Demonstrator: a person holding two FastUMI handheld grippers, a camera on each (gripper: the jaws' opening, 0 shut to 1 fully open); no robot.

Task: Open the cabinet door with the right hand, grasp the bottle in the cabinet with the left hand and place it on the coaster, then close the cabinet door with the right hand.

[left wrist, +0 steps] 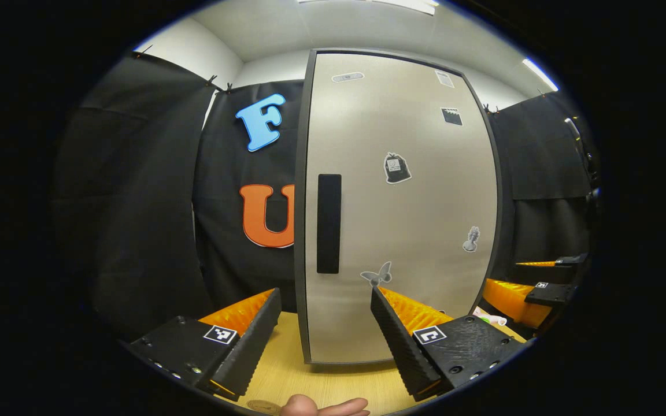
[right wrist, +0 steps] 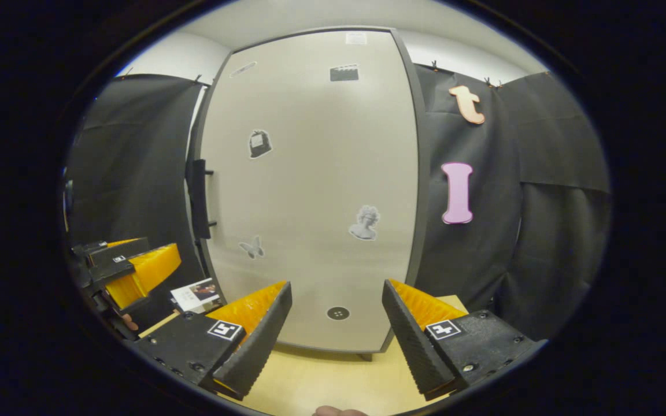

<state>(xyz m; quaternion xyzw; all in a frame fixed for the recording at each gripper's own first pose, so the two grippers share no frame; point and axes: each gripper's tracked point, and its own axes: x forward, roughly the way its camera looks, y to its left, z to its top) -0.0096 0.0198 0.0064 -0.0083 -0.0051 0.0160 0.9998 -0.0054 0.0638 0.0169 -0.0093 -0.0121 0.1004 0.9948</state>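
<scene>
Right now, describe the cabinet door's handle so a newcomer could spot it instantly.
Find the tall pale cabinet door standing on the wooden table. Along its left edge, about mid-height, sits the handle: a dark vertical bar, solid and plain, unlike the small stickers scattered across the door.

Cabinet [left wrist: 396, 202] on table [left wrist: 287, 370], handle [left wrist: 328, 223] left.

1. Cabinet door [left wrist: 402, 219]: smooth matt panel, metal-look, w/ paper-like stickers.
2. Door handle [left wrist: 329, 223]: matt black, plastic-look.
3. Worktop [right wrist: 321, 381]: pale wood-grain, smooth.
4. Booth wall [right wrist: 547, 231]: matt black cloth, creased.
</scene>
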